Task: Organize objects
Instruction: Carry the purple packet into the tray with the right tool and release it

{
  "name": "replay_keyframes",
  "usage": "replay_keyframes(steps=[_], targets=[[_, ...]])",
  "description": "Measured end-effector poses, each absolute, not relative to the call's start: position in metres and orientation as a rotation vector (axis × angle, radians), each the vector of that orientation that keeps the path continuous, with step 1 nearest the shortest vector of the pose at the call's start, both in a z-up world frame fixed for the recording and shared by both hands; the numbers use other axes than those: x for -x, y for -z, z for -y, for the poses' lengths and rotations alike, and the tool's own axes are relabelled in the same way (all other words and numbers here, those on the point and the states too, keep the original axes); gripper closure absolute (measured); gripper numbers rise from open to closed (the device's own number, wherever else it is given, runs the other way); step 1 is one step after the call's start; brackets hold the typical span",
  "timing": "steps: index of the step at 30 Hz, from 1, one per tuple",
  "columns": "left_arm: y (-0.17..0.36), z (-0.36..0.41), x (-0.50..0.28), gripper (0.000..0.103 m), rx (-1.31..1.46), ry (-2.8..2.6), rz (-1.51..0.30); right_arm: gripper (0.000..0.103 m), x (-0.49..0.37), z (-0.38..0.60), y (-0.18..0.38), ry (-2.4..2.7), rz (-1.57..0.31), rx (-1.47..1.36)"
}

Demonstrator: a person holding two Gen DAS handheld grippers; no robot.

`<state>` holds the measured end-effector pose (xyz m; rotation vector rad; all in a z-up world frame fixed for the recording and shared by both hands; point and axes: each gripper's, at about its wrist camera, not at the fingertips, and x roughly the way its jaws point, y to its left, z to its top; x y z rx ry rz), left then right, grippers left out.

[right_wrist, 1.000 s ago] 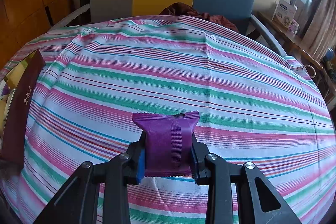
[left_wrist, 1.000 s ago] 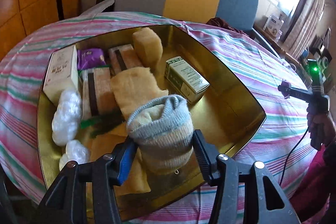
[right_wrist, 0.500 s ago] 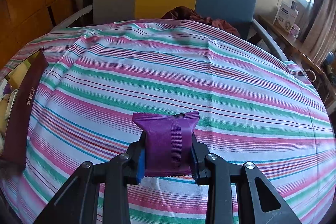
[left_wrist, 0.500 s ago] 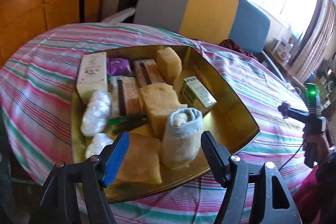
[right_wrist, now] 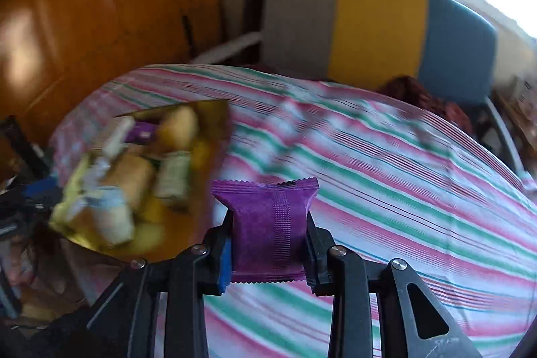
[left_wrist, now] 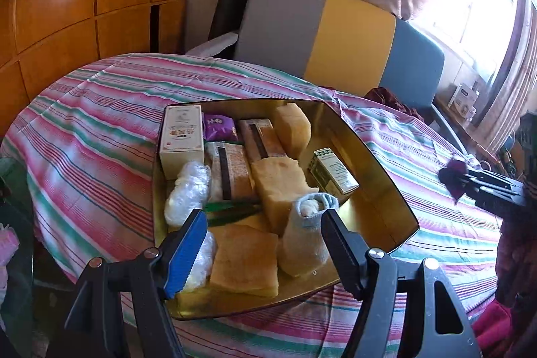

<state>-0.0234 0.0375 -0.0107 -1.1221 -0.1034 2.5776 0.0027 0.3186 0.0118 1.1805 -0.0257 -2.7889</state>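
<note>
Left wrist view: left gripper (left_wrist: 263, 244) fingers spread wide, holding nothing, above the near end of the gold tray (left_wrist: 379, 176); rolled sock (left_wrist: 307, 237) lies in the tray. Right gripper (right_wrist: 268, 244) fingers clamp a purple packet (right_wrist: 268, 223) over the striped desk (right_wrist: 402, 190), right of the tray.

Both grippers are black plastic with angular, cut-out arms and silver screw heads at the joints. The left gripper (left_wrist: 265, 244) has one blue, saw-toothed pad (left_wrist: 186, 252) — the right gripper (right_wrist: 268, 240) shows blue likewise.
</note>
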Motion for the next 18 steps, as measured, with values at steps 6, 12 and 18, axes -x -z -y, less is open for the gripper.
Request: replay_keyframes(steps=[6,12,18], targets=[[0.013,-0.024,0.023,0.032,1.138,-2.612,0.136,0.069,0.018,-0.242,0.006,2.624,-0.065,-1.224],[0.018,-0.015,0.025,0.032,1.151,-2.642,0.168,0.069,0.045,-0.214,0.047,2.554,-0.155,-1.390],[0.024,-0.012,0.026,0.032,1.172,-2.655,0.166,0.062,0.052,-0.214,0.071,2.500,-0.099,-1.464]])
